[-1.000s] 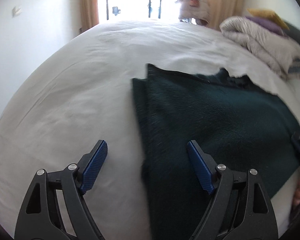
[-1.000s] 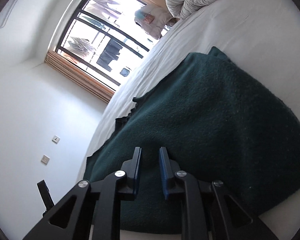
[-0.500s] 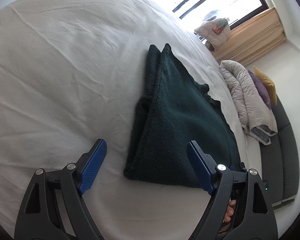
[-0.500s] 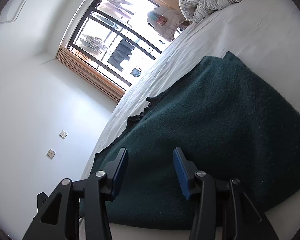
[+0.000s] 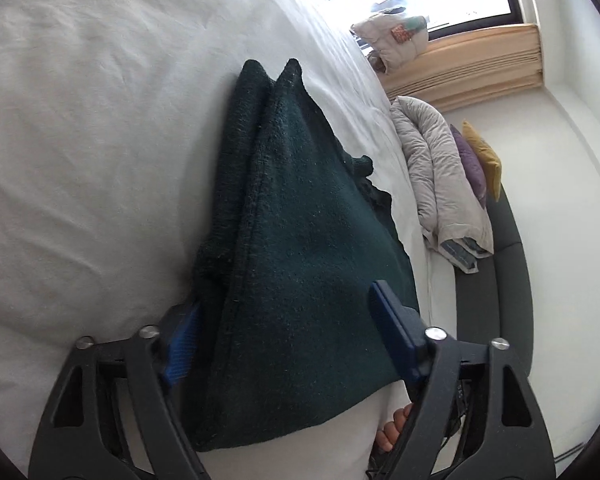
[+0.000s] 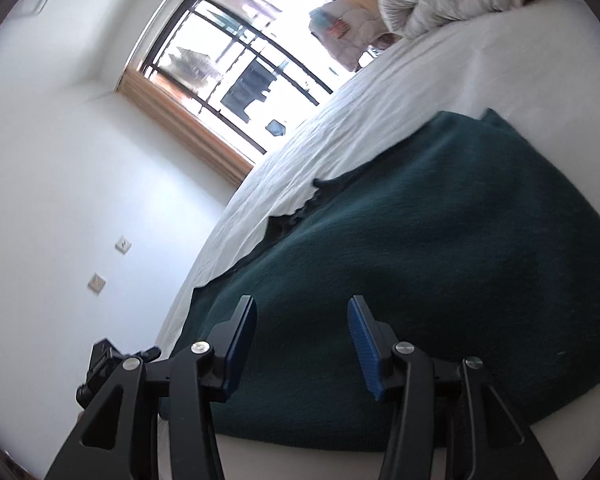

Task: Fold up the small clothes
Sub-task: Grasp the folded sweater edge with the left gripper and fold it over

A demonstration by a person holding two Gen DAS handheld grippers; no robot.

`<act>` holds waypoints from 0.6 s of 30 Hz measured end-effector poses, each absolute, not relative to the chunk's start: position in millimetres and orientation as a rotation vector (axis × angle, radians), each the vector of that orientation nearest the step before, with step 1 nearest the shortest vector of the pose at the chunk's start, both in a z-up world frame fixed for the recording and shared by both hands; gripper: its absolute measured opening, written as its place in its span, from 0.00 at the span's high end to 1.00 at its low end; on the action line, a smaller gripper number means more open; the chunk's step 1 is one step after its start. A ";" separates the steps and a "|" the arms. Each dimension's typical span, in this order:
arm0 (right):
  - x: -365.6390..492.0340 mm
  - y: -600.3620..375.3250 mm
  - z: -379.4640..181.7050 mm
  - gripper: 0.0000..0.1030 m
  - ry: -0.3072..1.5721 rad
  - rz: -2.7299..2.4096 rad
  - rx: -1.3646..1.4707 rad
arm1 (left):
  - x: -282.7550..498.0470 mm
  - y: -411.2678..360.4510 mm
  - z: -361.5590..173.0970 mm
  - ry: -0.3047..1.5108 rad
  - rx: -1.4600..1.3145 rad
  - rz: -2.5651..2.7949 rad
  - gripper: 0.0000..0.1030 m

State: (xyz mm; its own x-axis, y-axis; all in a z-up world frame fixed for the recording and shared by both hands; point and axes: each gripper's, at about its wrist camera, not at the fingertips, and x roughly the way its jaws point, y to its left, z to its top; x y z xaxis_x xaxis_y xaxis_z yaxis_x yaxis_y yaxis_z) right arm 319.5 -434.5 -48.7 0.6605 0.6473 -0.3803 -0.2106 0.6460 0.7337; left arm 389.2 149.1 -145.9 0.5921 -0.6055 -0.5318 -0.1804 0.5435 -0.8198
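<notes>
A dark green knitted garment lies folded in layers on the white bed sheet. My left gripper straddles its near end and its jaws are closing. One blue pad sits against the folded edge by the sheet, and the other lies over the top layer. They do not pinch it. In the right wrist view the garment spreads under my right gripper, which is open just above the cloth with nothing between its pads. A person's fingers show behind the left gripper.
A rolled grey duvet with purple and yellow cushions lies at the bed's far side, along a dark grey padded edge. A pale bundle sits by the bright window. White sheet spreads wide beside the garment.
My left gripper rolled, dropped and moved in until the garment's near end sat between its jaws, which narrowed. My right gripper's jaws went from nearly shut to wide apart over the cloth.
</notes>
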 end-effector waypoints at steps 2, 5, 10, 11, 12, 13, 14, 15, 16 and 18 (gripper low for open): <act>324.2 -415.9 -37.0 0.50 0.713 0.564 0.658 | 392.1 155.8 -159.4 0.947 -1.074 -0.308 0.76; 339.2 -383.7 -20.8 0.50 0.759 0.606 0.582 | 396.5 160.2 -176.3 0.946 -1.174 -0.327 0.84; 379.0 -330.2 -16.2 0.50 0.905 0.654 0.437 | 401.1 150.9 -161.8 0.926 -1.109 -0.286 0.87; 386.8 -323.8 -22.8 0.50 0.944 0.637 0.414 | 401.2 148.8 -156.3 0.923 -1.089 -0.274 0.87; 390.9 -321.2 -29.6 0.51 0.970 0.627 0.402 | 401.8 145.6 -148.5 0.918 -1.059 -0.262 0.87; 396.2 -319.0 -38.1 0.52 1.003 0.622 0.394 | 401.3 142.6 -140.3 0.912 -1.028 -0.258 0.88; 398.2 -321.1 -43.4 0.53 1.010 0.623 0.400 | 403.7 136.3 -127.9 0.905 -0.972 -0.246 0.88; 398.8 -325.3 -45.6 0.53 1.000 0.637 0.421 | 405.7 130.6 -116.5 0.901 -0.922 -0.236 0.88; 398.5 -328.6 -45.1 0.52 0.996 0.652 0.439 | 409.1 122.1 -98.7 0.890 -0.856 -0.233 0.88; 398.0 -339.2 -44.6 0.50 0.990 0.683 0.489 | 418.8 94.7 -67.0 0.874 -0.740 -0.247 0.88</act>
